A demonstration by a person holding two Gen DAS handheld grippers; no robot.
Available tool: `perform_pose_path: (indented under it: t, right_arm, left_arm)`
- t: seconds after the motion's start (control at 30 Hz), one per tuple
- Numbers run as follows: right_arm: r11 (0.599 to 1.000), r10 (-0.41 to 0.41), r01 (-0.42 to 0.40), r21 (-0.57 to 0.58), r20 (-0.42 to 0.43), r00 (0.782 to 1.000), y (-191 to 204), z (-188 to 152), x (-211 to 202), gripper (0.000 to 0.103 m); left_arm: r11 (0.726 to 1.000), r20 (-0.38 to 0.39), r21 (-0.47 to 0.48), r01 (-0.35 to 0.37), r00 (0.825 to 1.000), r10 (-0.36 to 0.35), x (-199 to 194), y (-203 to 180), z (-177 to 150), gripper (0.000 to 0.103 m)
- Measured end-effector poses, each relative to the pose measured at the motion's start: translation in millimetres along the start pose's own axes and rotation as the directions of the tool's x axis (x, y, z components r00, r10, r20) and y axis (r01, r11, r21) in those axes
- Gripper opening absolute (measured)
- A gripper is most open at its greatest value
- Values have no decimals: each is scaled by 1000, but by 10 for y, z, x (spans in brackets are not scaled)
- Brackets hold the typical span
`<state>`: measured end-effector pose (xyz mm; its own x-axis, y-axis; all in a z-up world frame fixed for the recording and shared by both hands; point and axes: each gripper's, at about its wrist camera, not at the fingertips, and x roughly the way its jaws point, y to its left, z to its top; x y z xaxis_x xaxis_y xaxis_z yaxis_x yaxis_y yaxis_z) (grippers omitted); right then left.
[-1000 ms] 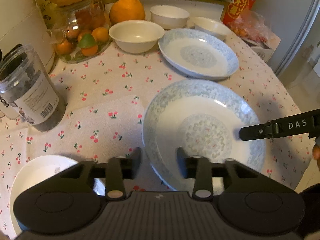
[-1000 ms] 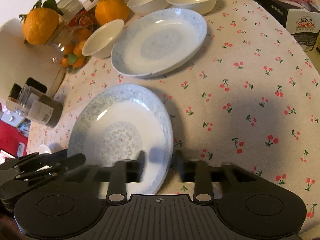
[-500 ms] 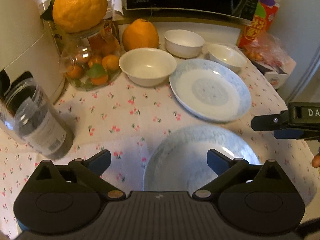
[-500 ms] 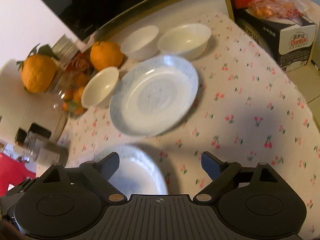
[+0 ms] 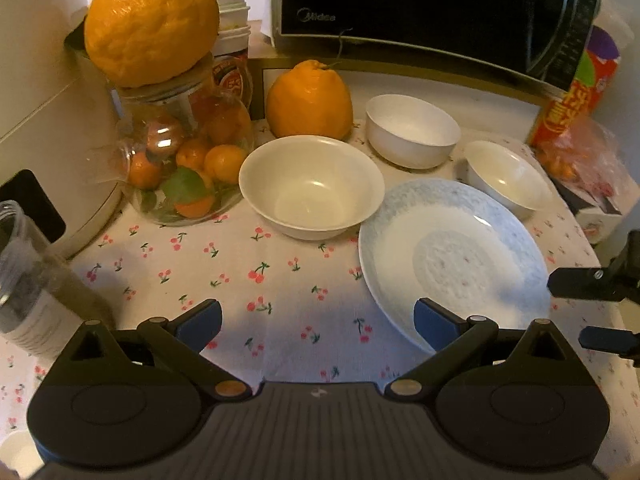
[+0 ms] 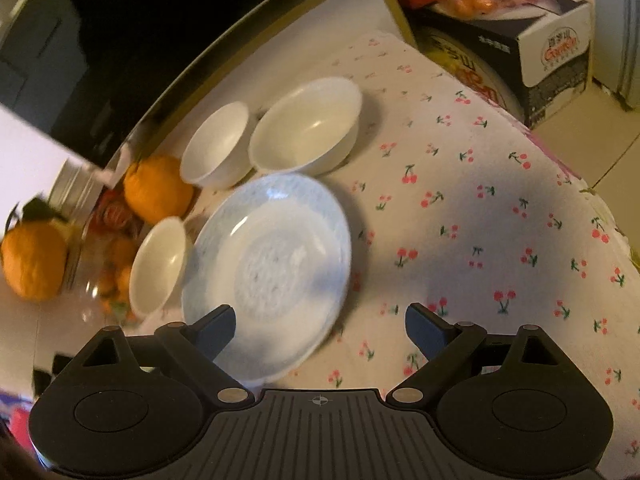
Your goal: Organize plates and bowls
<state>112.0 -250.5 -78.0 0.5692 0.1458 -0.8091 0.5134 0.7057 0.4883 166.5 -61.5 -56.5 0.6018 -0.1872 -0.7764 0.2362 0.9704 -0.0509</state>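
Left wrist view: the left tongs (image 5: 318, 320) stand spread wide with nothing between the blue pads, only the cherry-print tabletop (image 5: 240, 276) below them. Their jaws have just been opening. Its right-hand finger overlaps the near rim of the blue-patterned plate (image 5: 456, 264) in the picture; whether it touches I cannot tell. The plate lies flat on the cloth, right of centre. Just behind it on the left sits a cream bowl (image 5: 312, 186), its rim close to the plate's edge. Further back stands a white bowl (image 5: 412, 130), and to the right of that a third bowl (image 5: 506, 176), just behind the plate. A large orange (image 5: 310, 100) sits behind the cream bowl, a glass jar of small citrus (image 5: 184, 160) to its left with another big orange (image 5: 150, 20) on its lid, and a black microwave (image 5: 432, 8) at the back. The fingers of the right tongs (image 5: 592, 308) show at the right edge, beside the plate.

Right wrist view: the right tongs (image 6: 320, 328) are likewise wide apart and hold nothing; their jaws have just been opening too. The plate (image 6: 268, 268) lies ahead and to the left, its near rim behind the left finger, with the three bowls ringed round its far side.
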Motion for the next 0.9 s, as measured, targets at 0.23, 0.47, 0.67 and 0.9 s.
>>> perform_pose_path:
  t: [0.23,0.47,0.67,0.9]
  right_arm:
    - [999,-25,25,26,1,1000,-28,104,250,94]
    - [998,0,-4,63,62,998,-118,150,325,93]
    - [995,25,-36,98,104,994,-168,145,383,88]
    - [997,0,-9,77,127,992,-156,134,404,53]
  left_arm:
    - [1000,10,7,16,1000,-16,196,-108,41,92]
    - [999,5,11,43,999,-43,390,-138,37,67]
    - [997,18,1,72,997,-72,466,-151,42,50]
    - [995,33,-24,97,995,-96,479,-163,43,33]
